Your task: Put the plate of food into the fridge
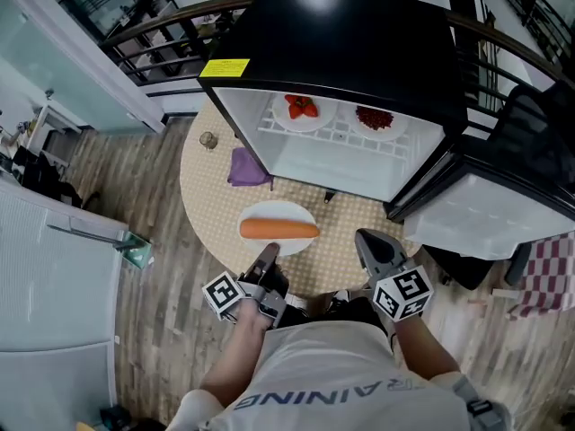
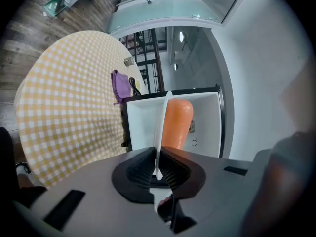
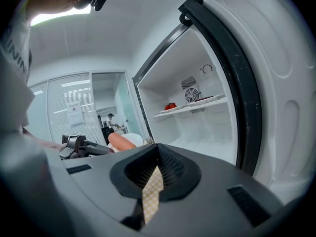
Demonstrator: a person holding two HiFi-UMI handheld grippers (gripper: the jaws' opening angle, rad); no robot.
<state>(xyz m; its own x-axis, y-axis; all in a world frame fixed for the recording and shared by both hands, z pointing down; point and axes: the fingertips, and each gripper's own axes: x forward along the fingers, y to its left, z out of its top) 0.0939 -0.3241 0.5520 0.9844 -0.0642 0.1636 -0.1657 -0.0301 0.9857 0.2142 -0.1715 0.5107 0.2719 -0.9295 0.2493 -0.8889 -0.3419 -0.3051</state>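
I get the round white plate [image 2: 159, 132] only edge-on in the left gripper view. The small roundish object [image 1: 208, 139] on the yellow-checked round table [image 1: 202, 196] is too small to name.

There are two grippers, the left gripper [image 1: 269, 253] and the right gripper [image 1: 367, 239]. There are three plates: one plate [image 1: 289, 211] with one long orange food [image 1: 278, 230], plus a plate of red food [image 1: 304, 115] and a plate of dark red food [image 1: 377, 122] in the one fridge [image 1: 341, 43]. There is one purple cloth [image 1: 247, 167] and one tabletop [image 1: 205, 196].

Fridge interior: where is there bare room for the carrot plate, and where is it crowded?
The fridge floor below the wire shelf is bare. The shelf is crowded: strawberry plate left, red-berry plate right.
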